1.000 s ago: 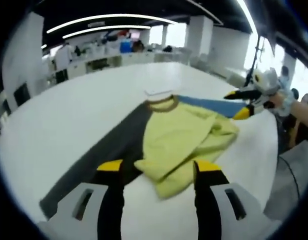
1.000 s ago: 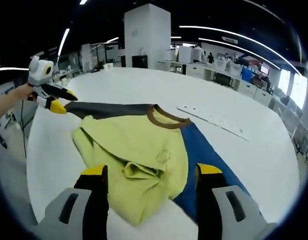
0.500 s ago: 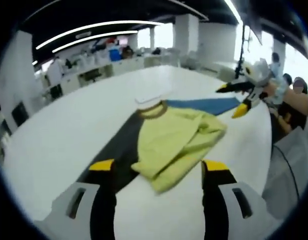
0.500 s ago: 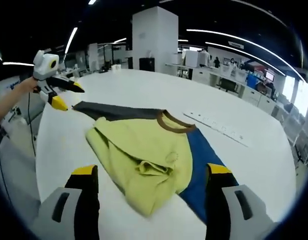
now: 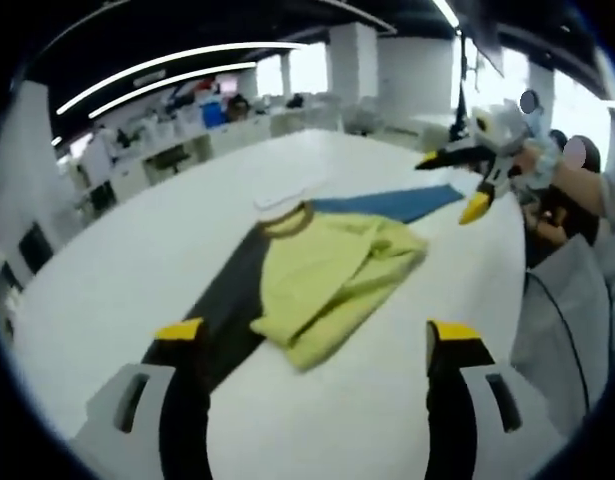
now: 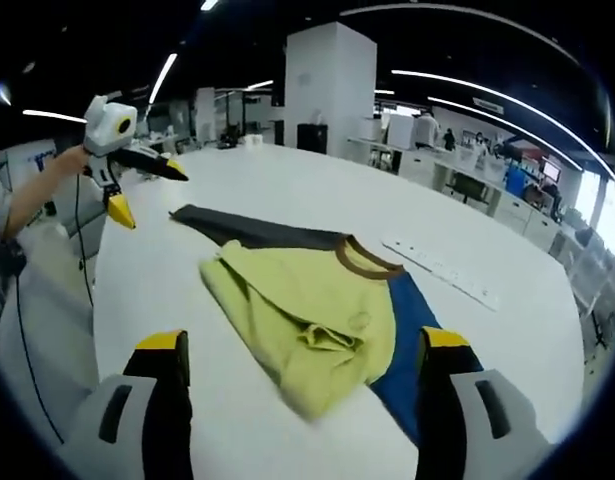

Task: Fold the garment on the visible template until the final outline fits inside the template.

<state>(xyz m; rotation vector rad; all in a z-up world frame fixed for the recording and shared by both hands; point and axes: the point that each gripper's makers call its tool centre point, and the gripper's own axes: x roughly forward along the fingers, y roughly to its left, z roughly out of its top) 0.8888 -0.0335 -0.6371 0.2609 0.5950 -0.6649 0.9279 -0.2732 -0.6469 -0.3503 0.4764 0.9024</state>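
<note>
While jaws gape, garment [image 5: 327, 280] (half-folded) lies flat.

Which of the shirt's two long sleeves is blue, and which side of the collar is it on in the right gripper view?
The blue sleeve lies right of the brown collar; the dark grey sleeve stretches left.

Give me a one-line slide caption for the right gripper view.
Both open grippers hover above a half-folded yellow shirt on the white table.

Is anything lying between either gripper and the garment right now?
Nothing visible does. In both views only bare white table lies between the open jaws and the garment. The left gripper and right gripper both hang open above the table, off the garment's sleeve ends. The white strip lies beyond the collar.
</note>
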